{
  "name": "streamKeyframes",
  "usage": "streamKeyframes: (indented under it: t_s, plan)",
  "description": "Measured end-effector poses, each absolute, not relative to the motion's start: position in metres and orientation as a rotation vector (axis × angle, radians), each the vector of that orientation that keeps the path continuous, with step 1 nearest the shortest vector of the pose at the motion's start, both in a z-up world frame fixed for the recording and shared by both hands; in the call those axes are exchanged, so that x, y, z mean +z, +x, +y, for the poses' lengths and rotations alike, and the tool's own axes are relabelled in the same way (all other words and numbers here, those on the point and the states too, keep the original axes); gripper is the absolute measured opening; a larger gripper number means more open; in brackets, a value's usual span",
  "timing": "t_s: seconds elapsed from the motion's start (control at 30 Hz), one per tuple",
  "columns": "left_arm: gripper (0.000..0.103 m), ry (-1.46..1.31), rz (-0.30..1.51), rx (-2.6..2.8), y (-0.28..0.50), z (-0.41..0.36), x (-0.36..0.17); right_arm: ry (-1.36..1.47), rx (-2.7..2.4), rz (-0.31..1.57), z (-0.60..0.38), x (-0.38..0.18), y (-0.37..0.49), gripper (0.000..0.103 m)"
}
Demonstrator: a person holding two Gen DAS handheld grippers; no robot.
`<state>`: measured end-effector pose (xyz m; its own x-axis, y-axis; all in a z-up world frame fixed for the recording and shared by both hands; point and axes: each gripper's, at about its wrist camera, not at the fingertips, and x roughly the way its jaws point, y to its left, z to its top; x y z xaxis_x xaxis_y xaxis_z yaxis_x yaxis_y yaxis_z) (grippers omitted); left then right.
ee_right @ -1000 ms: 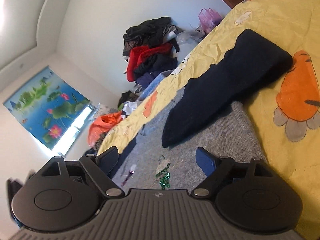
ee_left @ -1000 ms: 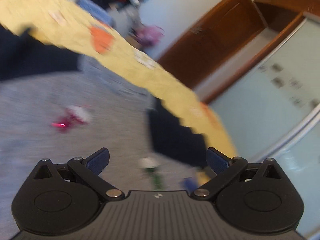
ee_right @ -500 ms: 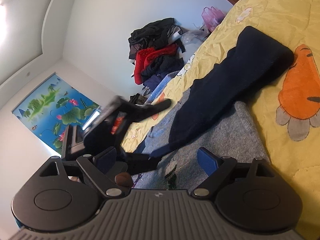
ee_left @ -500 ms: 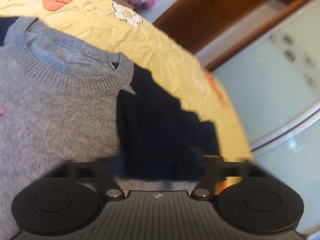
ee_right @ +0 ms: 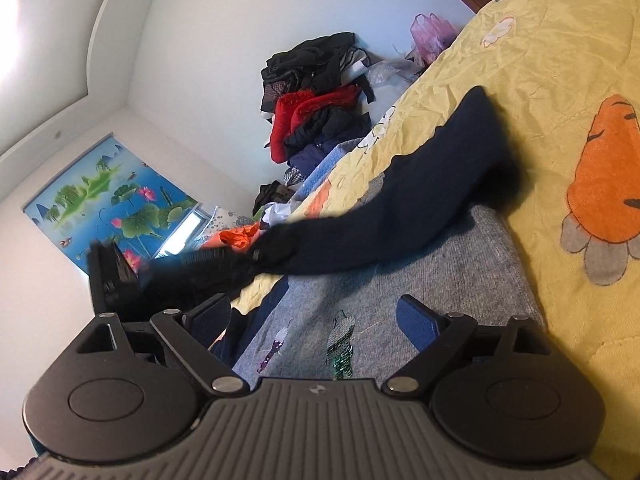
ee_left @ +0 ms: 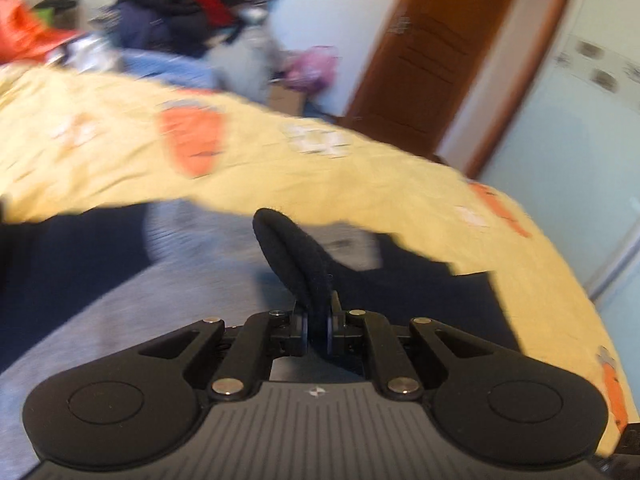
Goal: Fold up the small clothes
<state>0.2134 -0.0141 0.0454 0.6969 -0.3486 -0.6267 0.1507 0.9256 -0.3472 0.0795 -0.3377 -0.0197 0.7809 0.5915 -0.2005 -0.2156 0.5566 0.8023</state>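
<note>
In the left wrist view, your left gripper (ee_left: 318, 330) at lower centre is clenched on the cuff of the dark navy knitted sleeve (ee_left: 298, 264), which loops up out of the jaws so you can carry it over the grey knitted sweater (ee_left: 168, 312) on the yellow carrot-print bedsheet (ee_left: 280, 168); a second ago these jaws gaped empty and have just closed on the fabric. In the right wrist view, your right gripper (ee_right: 316, 320) waits spread and empty above the sweater's sequin motif (ee_right: 340, 344), unmoved, while the left gripper, absent a second ago, now pulls the sleeve at left of centre.
</note>
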Motion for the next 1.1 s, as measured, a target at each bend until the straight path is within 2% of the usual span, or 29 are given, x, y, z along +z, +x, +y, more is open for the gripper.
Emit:
streamKeyframes:
  t_s: [0.27, 0.47, 0.57, 0.6, 0.67, 0.73, 0.8, 0.9, 1.0, 1.1]
  plan:
    - [0.007, -0.37, 0.796, -0.148, 0.201, 0.055, 0.015, 0.853, 0.504, 0.485, -0.338, -0.019, 0.081, 0.091]
    - [0.008, -0.255, 0.771, -0.145, 0.197, 0.041, 0.01, 0.853, 0.504, 0.485, -0.338, -0.019, 0.081, 0.091]
    - [0.013, -0.189, 0.74, -0.109, 0.186, 0.033, 0.018, 0.855, 0.504, 0.484, -0.338, -0.019, 0.081, 0.091]
    - [0.018, -0.176, 0.703, -0.095, 0.179, 0.03, 0.024, 0.856, 0.503, 0.485, -0.338, -0.019, 0.081, 0.09]
    - [0.039, -0.158, 0.586, -0.093, 0.161, 0.023, 0.035, 0.866, 0.457, 0.486, -0.339, -0.015, 0.077, 0.09]
    - [0.103, -0.142, 0.462, -0.115, 0.148, 0.016, 0.042, 0.8, 0.412, 0.459, -0.335, 0.002, 0.074, 0.092]
    - [0.103, -0.116, 0.397, -0.117, 0.147, 0.006, 0.041, 0.68, 0.402, 0.396, -0.325, 0.023, 0.08, 0.094]
    - [0.103, -0.119, 0.528, -0.159, 0.178, -0.008, 0.029, 0.494, 0.354, 0.431, -0.302, 0.044, 0.124, 0.095]
    - [0.103, -0.185, 0.676, -0.191, 0.206, -0.008, 0.01, 0.369, 0.258, 0.558, -0.283, 0.033, 0.179, 0.093]
    - [0.103, -0.177, 0.661, -0.198, 0.206, -0.005, 0.001, 0.295, 0.191, 0.638, -0.274, 0.011, 0.206, 0.091]
